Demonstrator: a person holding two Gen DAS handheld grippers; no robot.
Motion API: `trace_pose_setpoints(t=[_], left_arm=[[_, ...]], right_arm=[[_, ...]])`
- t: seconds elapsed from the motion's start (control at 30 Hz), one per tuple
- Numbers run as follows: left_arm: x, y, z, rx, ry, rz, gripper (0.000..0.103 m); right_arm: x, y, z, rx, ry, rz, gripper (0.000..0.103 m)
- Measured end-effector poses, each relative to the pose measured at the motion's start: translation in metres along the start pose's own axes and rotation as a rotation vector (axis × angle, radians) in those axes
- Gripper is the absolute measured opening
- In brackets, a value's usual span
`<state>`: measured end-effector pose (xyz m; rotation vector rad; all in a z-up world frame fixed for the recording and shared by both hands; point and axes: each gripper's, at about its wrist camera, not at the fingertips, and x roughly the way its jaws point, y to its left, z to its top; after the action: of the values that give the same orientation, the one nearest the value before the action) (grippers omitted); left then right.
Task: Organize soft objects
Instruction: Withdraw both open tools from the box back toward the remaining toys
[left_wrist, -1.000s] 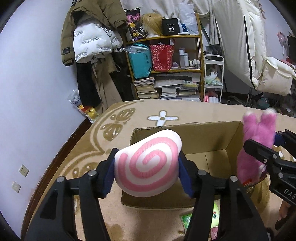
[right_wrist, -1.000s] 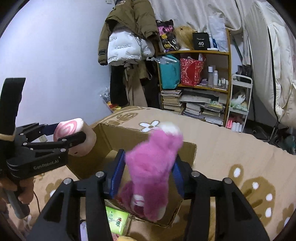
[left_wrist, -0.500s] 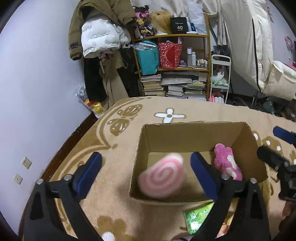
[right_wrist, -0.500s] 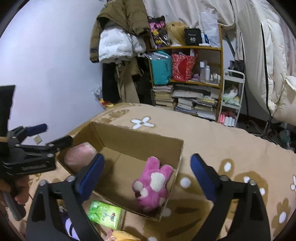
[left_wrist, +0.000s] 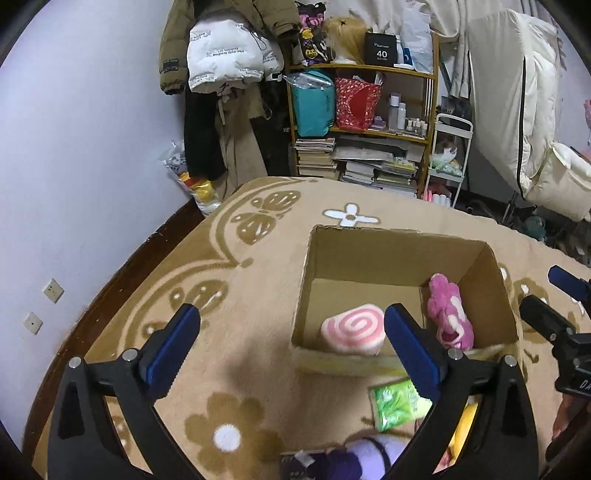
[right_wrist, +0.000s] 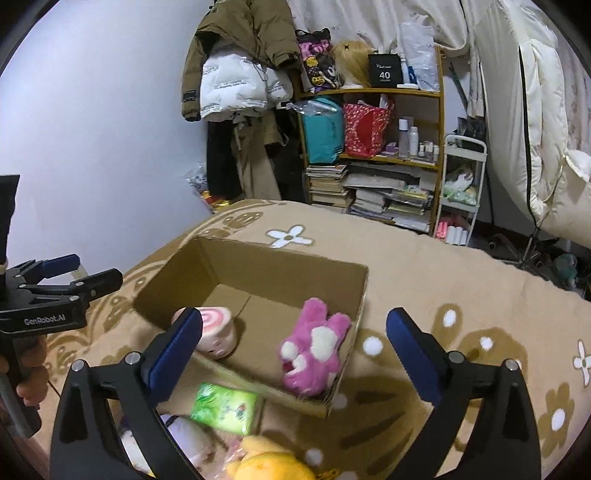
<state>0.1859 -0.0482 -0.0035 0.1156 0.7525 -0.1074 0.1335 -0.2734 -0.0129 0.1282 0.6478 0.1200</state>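
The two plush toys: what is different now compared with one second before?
Both were let go. The swirl cushion dropped from the left gripper into the cardboard box; the pink plush dropped from the right gripper into it too. The left gripper's jaws are opening with nothing between them; the right gripper is open and empty. The box and the green packet stayed in place.

Left gripper (left_wrist: 291, 325) low centre of my frame, jaws opening, nothing between them. Right gripper (right_wrist: 293, 326) low centre, spread wide, empty.
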Motion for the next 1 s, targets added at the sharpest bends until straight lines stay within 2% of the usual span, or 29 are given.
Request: trace_pose_setpoints(t=[0.23, 0.37, 0.5, 0.7, 0.8, 1.0], left_arm=[[-0.03, 0.002, -0.013, 0.023, -0.004, 0.019, 0.099], [-0.042, 0.002, -0.019, 0.006, 0.028, -0.016, 0.099], [-0.057, -0.002, -0.024, 0.028, 0.022, 0.006, 0.099], [-0.071, 0.0, -0.039, 0.014, 0.043, -0.011, 0.099], [-0.076, -0.003, -0.047, 0.033, 0.046, 0.007, 0.099], [-0.073, -0.003, -0.061, 0.019, 0.085, -0.017, 0.099]], right_arm=[[-0.031, 0.014, -0.01, -0.012, -0.012, 0.004, 0.103], [-0.05, 0.019, -0.019, -0.013, -0.032, -0.006, 0.103], [-0.06, 0.023, -0.024, -0.005, -0.028, 0.001, 0.103], [-0.068, 0.029, -0.037, -0.003, -0.009, 0.002, 0.103], [-0.069, 0.028, -0.045, 0.007, 0.006, 0.004, 0.103], [-0.066, 0.027, -0.06, 0.029, 0.051, 0.003, 0.103]])
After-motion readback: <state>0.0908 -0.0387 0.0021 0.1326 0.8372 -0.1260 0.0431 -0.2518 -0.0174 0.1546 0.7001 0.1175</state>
